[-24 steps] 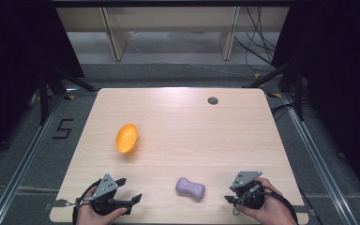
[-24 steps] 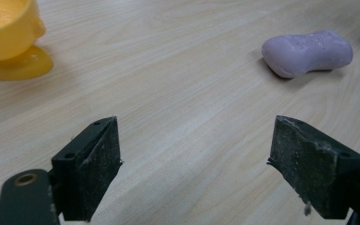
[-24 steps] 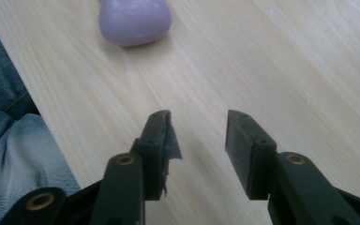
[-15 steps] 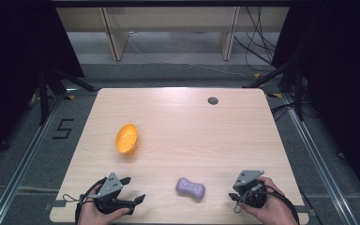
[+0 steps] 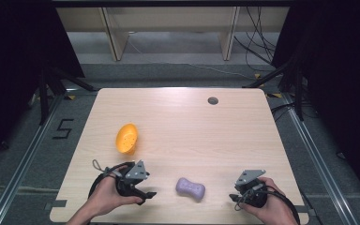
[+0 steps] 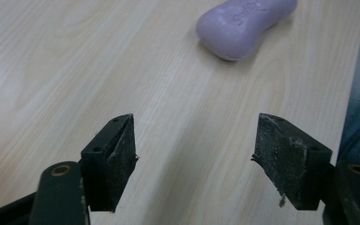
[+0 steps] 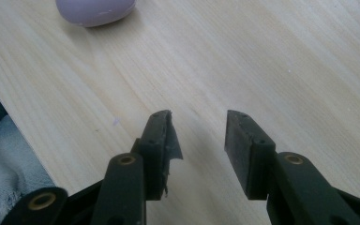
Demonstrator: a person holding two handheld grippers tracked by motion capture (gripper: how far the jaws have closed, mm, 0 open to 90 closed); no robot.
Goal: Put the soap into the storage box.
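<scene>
Pale wooden table [image 5: 178, 117] on grey floor [image 5: 23, 140], dark surroundings, cables [image 5: 255, 47] behind

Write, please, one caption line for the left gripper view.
Open left gripper above the wooden table, aimed toward a purple soap bar.

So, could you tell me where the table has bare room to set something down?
The far half of the table is bare apart from the small dark grommet, and so is the right side. Nearer the person it is tighter: orange dish, left gripper, purple soap, right gripper.
</scene>
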